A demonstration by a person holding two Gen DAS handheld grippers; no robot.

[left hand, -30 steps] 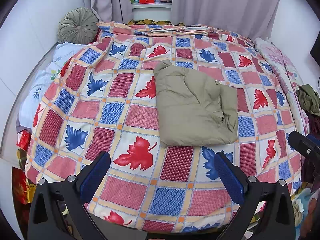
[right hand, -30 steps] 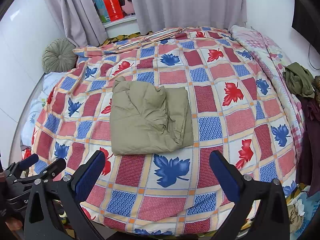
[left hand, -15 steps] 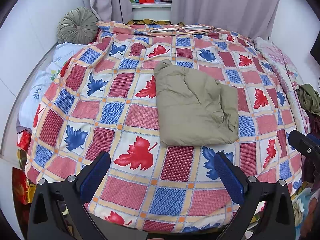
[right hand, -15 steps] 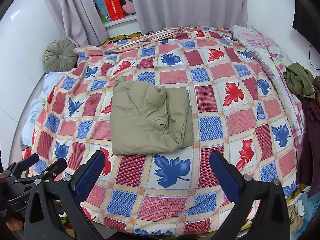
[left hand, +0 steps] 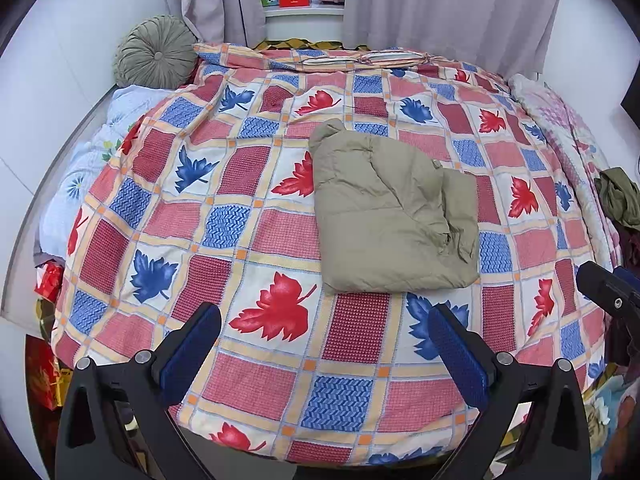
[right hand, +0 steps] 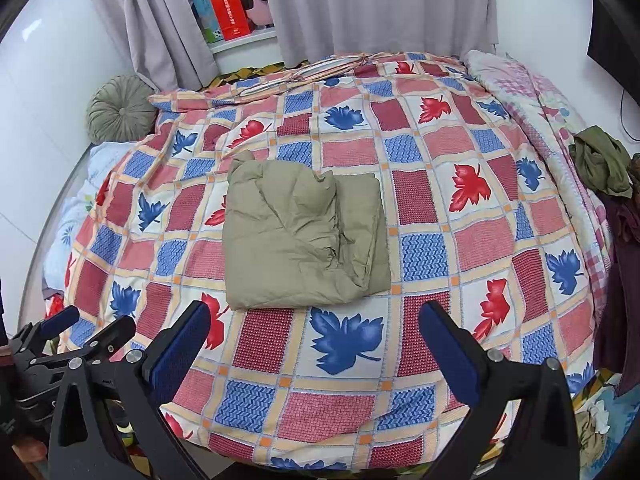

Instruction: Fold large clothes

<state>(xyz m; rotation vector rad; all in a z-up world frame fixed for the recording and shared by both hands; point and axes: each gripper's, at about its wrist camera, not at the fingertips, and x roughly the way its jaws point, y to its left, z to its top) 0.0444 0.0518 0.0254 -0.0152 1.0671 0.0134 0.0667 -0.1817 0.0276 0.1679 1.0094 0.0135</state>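
Observation:
A khaki padded garment lies folded into a rough rectangle in the middle of the bed, also seen in the right wrist view. My left gripper hovers open over the bed's near edge, short of the garment, with nothing between its blue pads. My right gripper is likewise open and empty just in front of the garment's near edge. In the right wrist view the left gripper shows at the lower left; in the left wrist view part of the right gripper shows at the right edge.
The bed wears a checked quilt with red and blue leaves. A round green cushion leans at the far left wall. Dark green clothes are heaped off the bed's right side. Grey curtains and a shelf with boxes stand behind.

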